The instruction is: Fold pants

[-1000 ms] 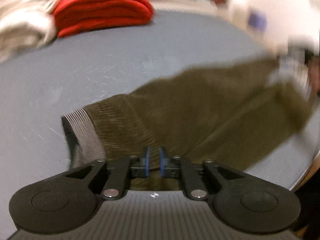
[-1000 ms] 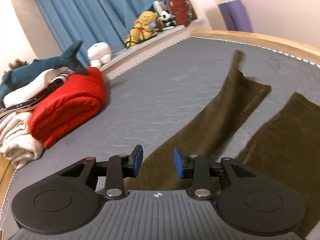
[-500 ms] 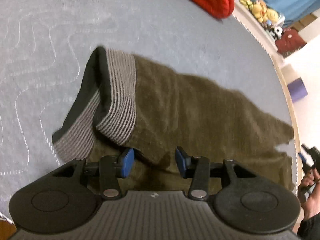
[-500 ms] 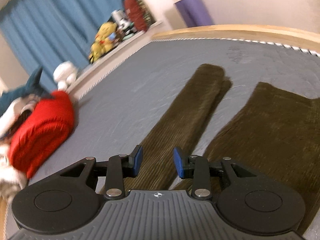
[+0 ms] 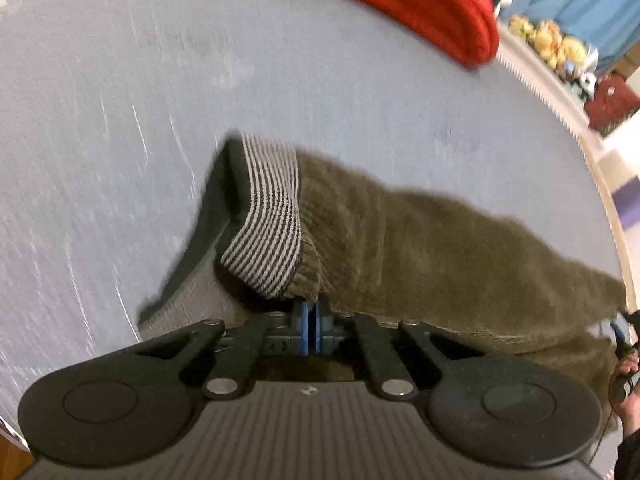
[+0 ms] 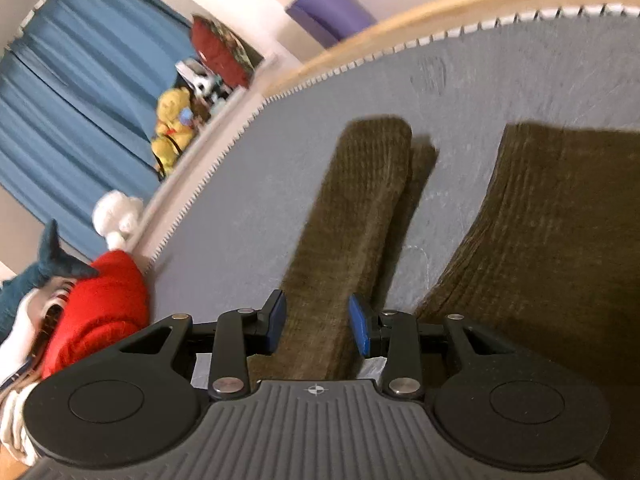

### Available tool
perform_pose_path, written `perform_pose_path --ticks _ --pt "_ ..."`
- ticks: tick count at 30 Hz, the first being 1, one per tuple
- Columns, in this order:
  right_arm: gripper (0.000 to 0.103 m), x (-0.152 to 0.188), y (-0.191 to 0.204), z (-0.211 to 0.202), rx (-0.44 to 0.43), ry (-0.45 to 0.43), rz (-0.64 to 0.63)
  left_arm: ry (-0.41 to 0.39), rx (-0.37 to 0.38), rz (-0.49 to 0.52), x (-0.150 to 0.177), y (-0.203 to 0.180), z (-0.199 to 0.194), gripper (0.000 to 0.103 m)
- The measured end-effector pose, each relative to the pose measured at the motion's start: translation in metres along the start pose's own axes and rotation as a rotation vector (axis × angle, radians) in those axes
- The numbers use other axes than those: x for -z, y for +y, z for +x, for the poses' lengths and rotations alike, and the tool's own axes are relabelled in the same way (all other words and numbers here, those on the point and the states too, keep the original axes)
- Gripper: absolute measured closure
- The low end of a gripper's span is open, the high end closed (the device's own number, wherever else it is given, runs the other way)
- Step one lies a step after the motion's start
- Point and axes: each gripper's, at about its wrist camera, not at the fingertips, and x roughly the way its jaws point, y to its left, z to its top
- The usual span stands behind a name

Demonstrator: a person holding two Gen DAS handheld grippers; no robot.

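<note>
Olive corduroy pants (image 5: 440,248) with a striped grey waistband (image 5: 268,220) lie on the grey mattress (image 5: 120,120). My left gripper (image 5: 311,330) is at the waist's near edge, its blue pads pressed together with a bunch of the olive fabric pinched at their tips. In the right wrist view one narrow pant leg (image 6: 360,220) runs away from me and a wider part of the pants (image 6: 552,240) lies to the right. My right gripper (image 6: 318,326) hovers low with its jaws apart, and the narrow leg passes beneath and between the pads.
A folded red blanket (image 5: 420,4) sits at the mattress's far side, with a blue shark plush (image 6: 40,276) and white cloths (image 6: 12,412) beside it. Plush toys (image 6: 172,128) line a ledge under blue curtains. The wooden bed frame (image 6: 440,28) borders the mattress.
My left gripper opened over the waistband, then shut on its near edge while rolling. My right gripper sank toward the narrow leg, which dropped from mid-air to lie flat.
</note>
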Motion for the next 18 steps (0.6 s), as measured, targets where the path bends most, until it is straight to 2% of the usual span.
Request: perform_pose_path --ticks 2,4,6,7,9,10,13,16,18 --pt "0.065 -0.003 0.000 0.016 0.022 0.005 -0.009 -0.064 -0.002 -0.012 -0.002 0.000 -0.011 0.100" --pt "0.065 -0.007 -0.002 0.029 0.032 0.006 -0.009 -0.075 -0.001 -0.015 -0.002 -0.002 -0.016 0.100" --pt "0.065 -0.009 -0.002 0.039 0.050 0.008 -0.018 -0.027 0.000 -0.028 -0.001 -0.003 -0.007 0.098" --pt "0.065 -0.010 -0.002 0.043 0.058 0.008 -0.016 0.010 0.008 -0.049 -0.001 0.001 -0.003 0.095" --pt "0.065 -0.010 -0.003 0.049 0.070 0.005 -0.012 0.048 0.019 -0.109 0.000 0.009 0.004 0.095" --pt "0.068 -0.012 -0.003 0.050 0.083 0.001 -0.015 0.055 0.016 -0.117 -0.001 0.010 0.006 0.095" --pt "0.088 -0.014 -0.003 0.049 0.087 -0.009 -0.022 0.063 0.011 -0.107 -0.006 0.010 0.009 0.095" --pt "0.092 -0.020 0.003 0.039 0.068 -0.030 -0.063 0.060 -0.007 -0.070 -0.004 0.007 0.014 0.099" --pt "0.093 -0.026 0.013 0.026 0.044 -0.056 -0.091 0.017 -0.011 -0.026 -0.002 0.005 0.002 0.100"
